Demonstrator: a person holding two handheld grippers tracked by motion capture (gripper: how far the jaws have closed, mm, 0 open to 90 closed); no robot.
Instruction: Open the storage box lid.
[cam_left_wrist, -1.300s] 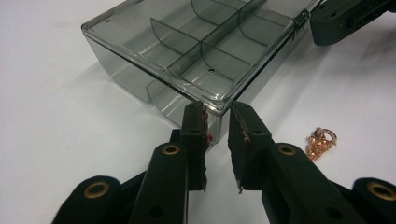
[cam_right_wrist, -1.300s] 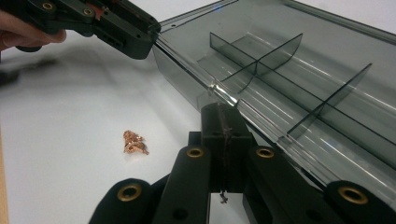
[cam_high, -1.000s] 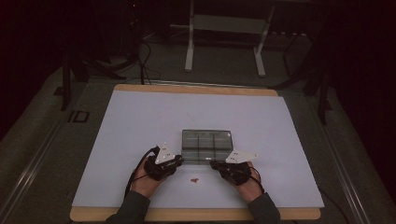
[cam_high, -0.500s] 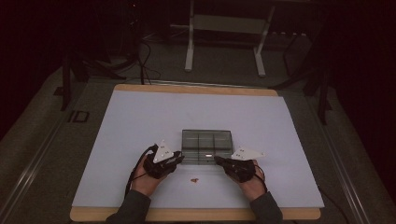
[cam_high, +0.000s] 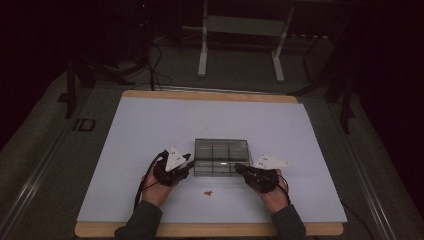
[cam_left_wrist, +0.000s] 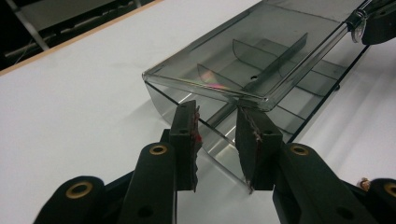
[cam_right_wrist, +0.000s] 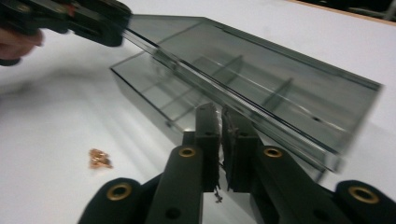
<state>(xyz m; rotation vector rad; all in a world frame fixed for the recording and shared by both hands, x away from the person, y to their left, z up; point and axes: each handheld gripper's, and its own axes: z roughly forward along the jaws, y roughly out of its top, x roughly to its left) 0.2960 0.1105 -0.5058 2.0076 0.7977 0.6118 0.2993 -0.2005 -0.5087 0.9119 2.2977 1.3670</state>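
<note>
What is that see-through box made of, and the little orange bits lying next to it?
The box looks like smoky clear plastic: glossy, and you can see its dividers through the lid. The little orange bits shine like copper metal, though they are too small to be sure.

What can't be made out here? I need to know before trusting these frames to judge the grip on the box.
- Box contents: high view too dim and small.
- Copper bits: blurred in right gripper view; what they are is unclear.
- Right gripper: pad contact with the lid hidden by its own jaws.
</note>
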